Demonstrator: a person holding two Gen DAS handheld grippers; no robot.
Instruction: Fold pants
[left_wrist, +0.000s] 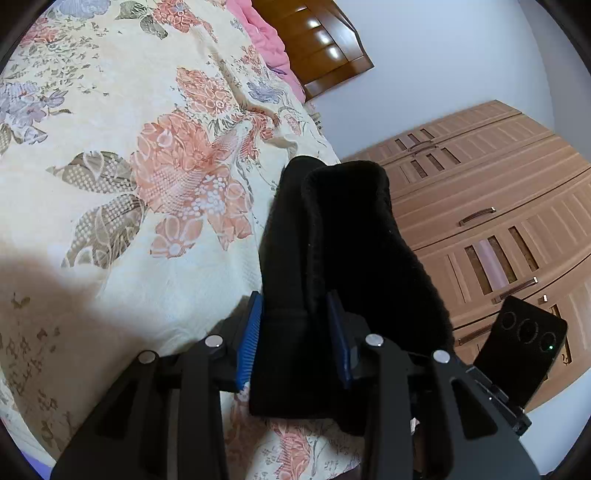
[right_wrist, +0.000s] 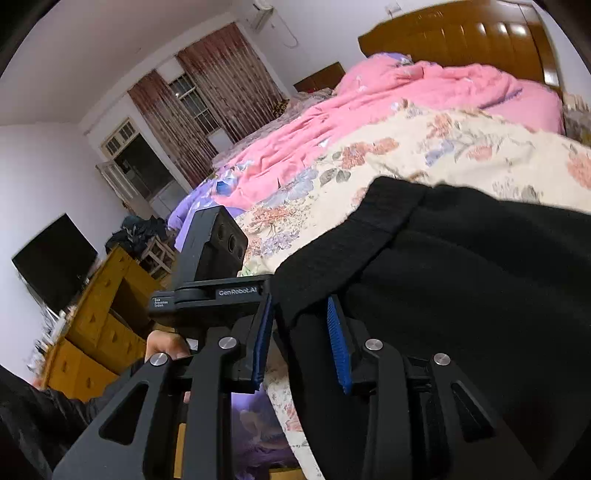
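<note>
The black pants (left_wrist: 332, 240) hang between the blue pads of my left gripper (left_wrist: 293, 343), which is shut on a thick bunch of the fabric, lifted above the floral bedspread (left_wrist: 110, 147). In the right wrist view the pants (right_wrist: 461, 258) spread over the bedspread (right_wrist: 461, 155), with the waistband edge running toward my right gripper (right_wrist: 301, 339). The right gripper is shut on the pants' edge. The other gripper's black body (right_wrist: 214, 254) shows just to its left, and a tracker block (left_wrist: 524, 343) shows at the right of the left wrist view.
A pink quilt (right_wrist: 388, 110) lies bunched at the head of the bed by a wooden headboard (right_wrist: 461, 33). A wooden wardrobe (left_wrist: 498, 206) stands past the bed's edge. A yellow dresser (right_wrist: 99, 332) and a TV (right_wrist: 55, 258) stand at the left.
</note>
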